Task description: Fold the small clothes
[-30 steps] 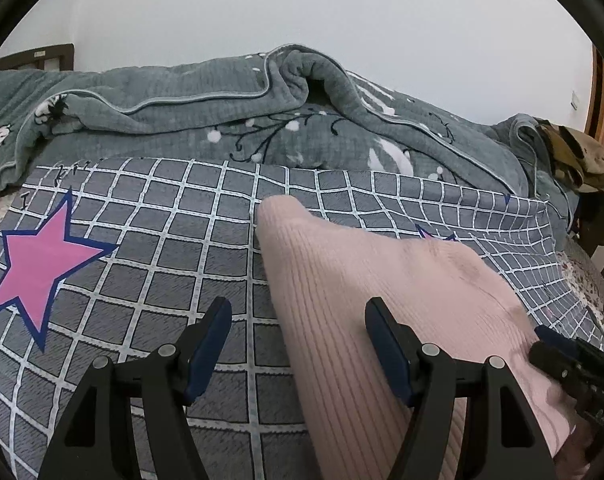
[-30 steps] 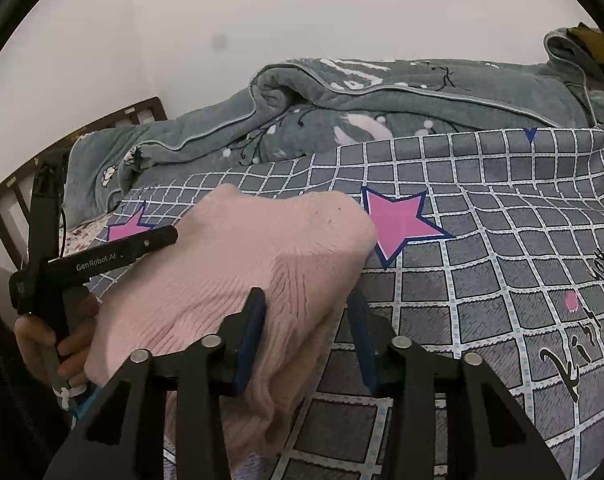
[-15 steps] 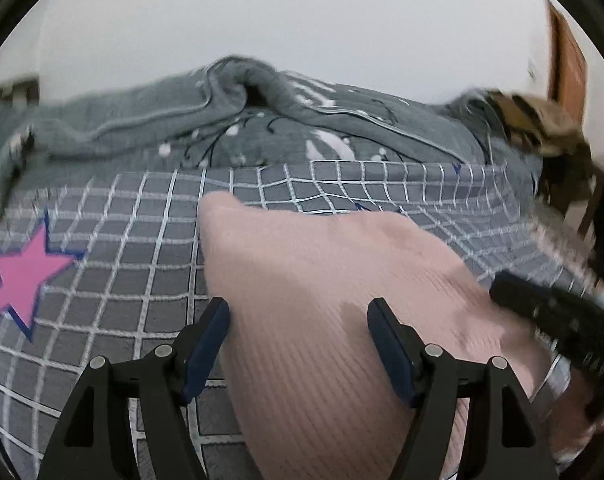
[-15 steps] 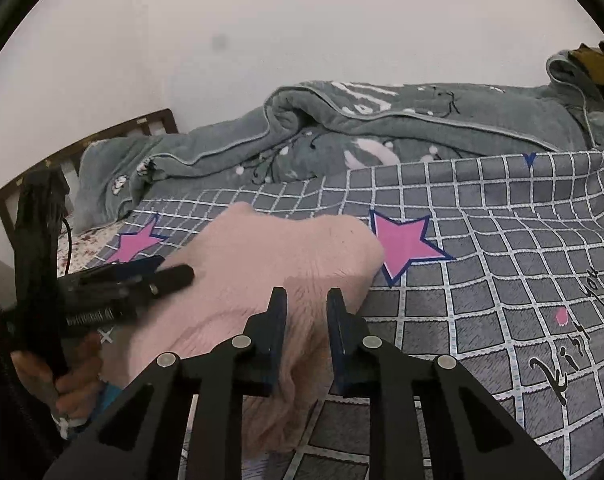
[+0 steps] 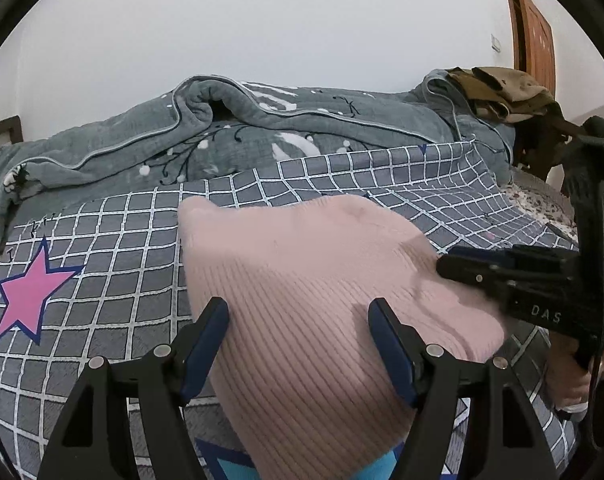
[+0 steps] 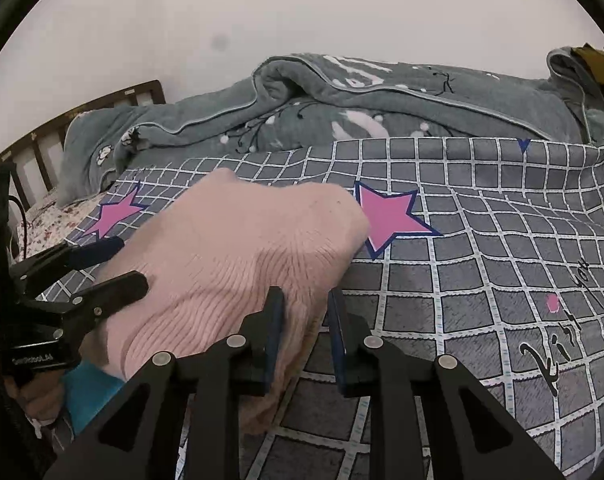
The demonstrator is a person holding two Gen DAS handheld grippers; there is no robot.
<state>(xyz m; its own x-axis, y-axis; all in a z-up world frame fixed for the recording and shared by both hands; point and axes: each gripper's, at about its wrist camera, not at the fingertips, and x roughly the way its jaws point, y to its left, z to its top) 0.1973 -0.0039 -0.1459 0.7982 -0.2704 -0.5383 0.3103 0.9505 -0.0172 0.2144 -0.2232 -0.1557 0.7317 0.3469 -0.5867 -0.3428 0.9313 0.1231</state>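
Black tools (image 5: 298, 344), blue pads (image 5: 390, 354) (silver screws); white "DAS" lettering (image 5: 546, 314)

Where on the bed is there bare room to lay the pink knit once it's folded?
Bare checked sheet lies right of the pink knit, past the pink star. A smaller patch lies left, around the other star. The back is crowded by the grey quilt; both grippers crowd the near edge.

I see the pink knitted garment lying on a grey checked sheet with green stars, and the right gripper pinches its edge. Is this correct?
Not quite: the stars on the checked sheet are pink, not green, as the right wrist view shows. The rest holds: the pink knitted garment lies there and the right gripper pinches its edge.
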